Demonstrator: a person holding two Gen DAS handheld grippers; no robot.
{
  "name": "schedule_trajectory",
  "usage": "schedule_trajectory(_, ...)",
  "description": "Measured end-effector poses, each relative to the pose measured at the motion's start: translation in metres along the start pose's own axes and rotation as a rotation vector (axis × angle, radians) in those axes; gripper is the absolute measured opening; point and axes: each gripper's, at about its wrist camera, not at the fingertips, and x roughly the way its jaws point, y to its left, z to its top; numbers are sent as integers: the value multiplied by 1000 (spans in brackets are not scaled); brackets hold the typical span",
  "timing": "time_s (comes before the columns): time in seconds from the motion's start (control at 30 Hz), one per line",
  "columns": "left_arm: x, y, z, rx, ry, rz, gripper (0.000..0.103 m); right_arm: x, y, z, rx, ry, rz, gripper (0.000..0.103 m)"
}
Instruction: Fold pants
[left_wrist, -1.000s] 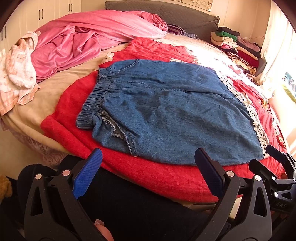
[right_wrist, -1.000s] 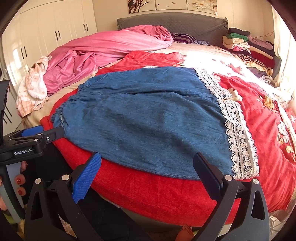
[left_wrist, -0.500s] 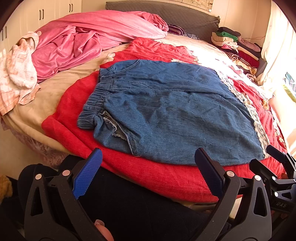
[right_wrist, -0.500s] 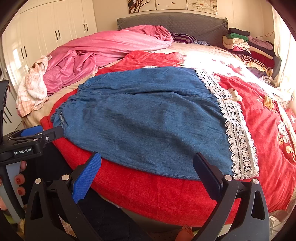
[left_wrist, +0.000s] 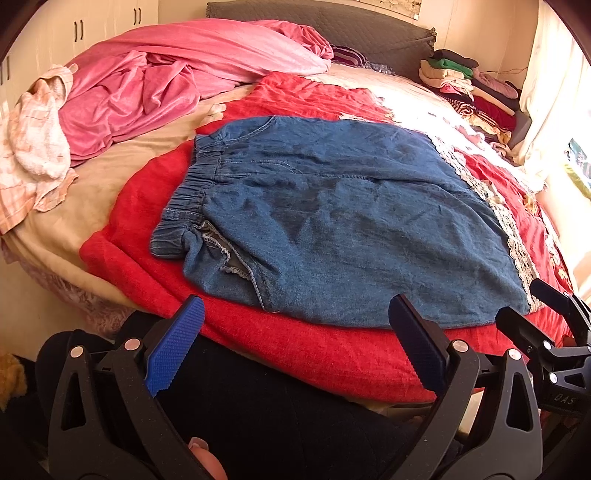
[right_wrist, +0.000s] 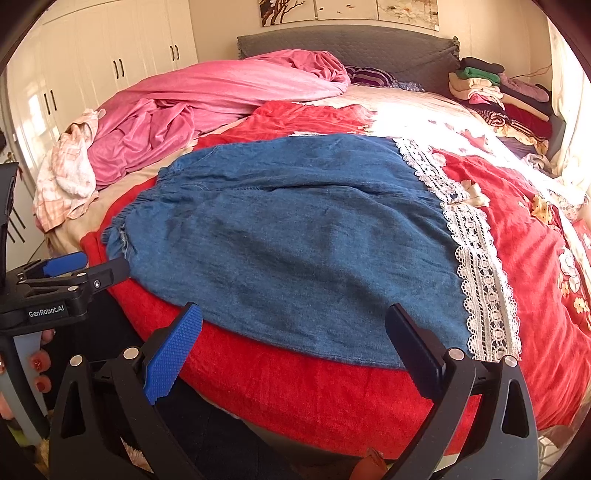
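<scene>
Left wrist view: the left gripper (left_wrist: 295, 343) stands with its jaws wide and empty, short of the bed's near edge, over a dark-clothed leg. Just ahead, across a strip of red blanket (left_wrist: 303, 350), lie the denim pants (left_wrist: 332, 221), spread flat on the bed. Their long axis runs left to right across both views: the elastic waistband (left_wrist: 192, 192) to the left, the lace-trimmed hem (right_wrist: 480, 273) to the right. So the left gripper is the nearer one to the waistband, and the right gripper (right_wrist: 293, 345), likewise wide open and holding nothing, is the nearer one to the hem.

The coming fold, as I judge it, turns on that: each gripper takes the end on its own side.

Only the left view shows the near waistband corner turned over, with a frayed inner seam (left_wrist: 225, 258) exposed. Only the right view shows the lace band in full, down to the near edge. Beyond the pants lie a pink quilt (right_wrist: 221, 96) and stacked clothes (right_wrist: 495, 88) by the headboard.
</scene>
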Motion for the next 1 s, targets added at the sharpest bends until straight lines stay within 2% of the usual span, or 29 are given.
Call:
schedule_trajectory(0.13, 7, 1, 7, 16, 3, -1, 94, 9, -3, 10, -1, 10, 16, 99)
schedule_trajectory(0.37, 27, 24, 35, -30, 25, -5, 94, 30, -5, 44, -55, 1, 31, 99)
schedule_trajectory(0.53, 45, 51, 73, -56, 18, 26, 94, 63, -13, 87, -11, 37, 124, 99)
schedule_trajectory(0.77, 85, 103, 132, -109, 20, 70, 94, 113, 4, 146, -127, 31, 122, 99)
schedule_trajectory(0.83, 100, 113, 145, -100, 28, 69, 94, 126, 8, 163, -143, 32, 126, 99)
schedule_trajectory(0.9, 116, 122, 156, -76, 41, 59, 94, 143, 14, 181, -170, 39, 166, 99)
schedule_trajectory(1.0, 136, 130, 166, -43, 53, 37, 94, 172, 22, 199, -233, 80, 164, 99)
